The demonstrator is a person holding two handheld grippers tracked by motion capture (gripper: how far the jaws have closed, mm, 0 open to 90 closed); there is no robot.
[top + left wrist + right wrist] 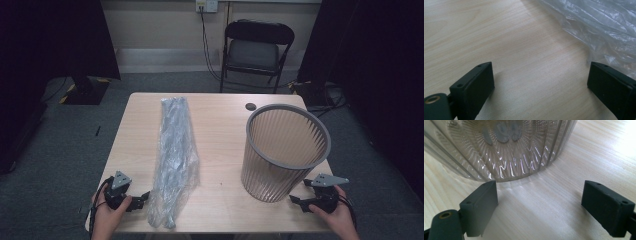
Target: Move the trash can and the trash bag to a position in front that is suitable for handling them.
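A long crumpled clear plastic bag [175, 155] lies lengthwise on the left half of the wooden table [220, 200]. A ribbed translucent wastebasket [282, 150] with a grey rim stands upright on the right half. My left gripper [144, 196] rests at the near left corner, open, its jaws pointing at the bag's near end; the bag [604, 27] lies just beyond the right jaw and nothing is between the jaws. My right gripper [295, 199] sits at the near right, open, aimed at the wastebasket's base [506, 152], with bare wood between its jaws.
A small dark round disc [250, 106] lies on the table's far side. A black folding chair [255, 50] stands behind the table, with cables hanging from a wall socket. Dark curtains flank both sides over grey carpet.
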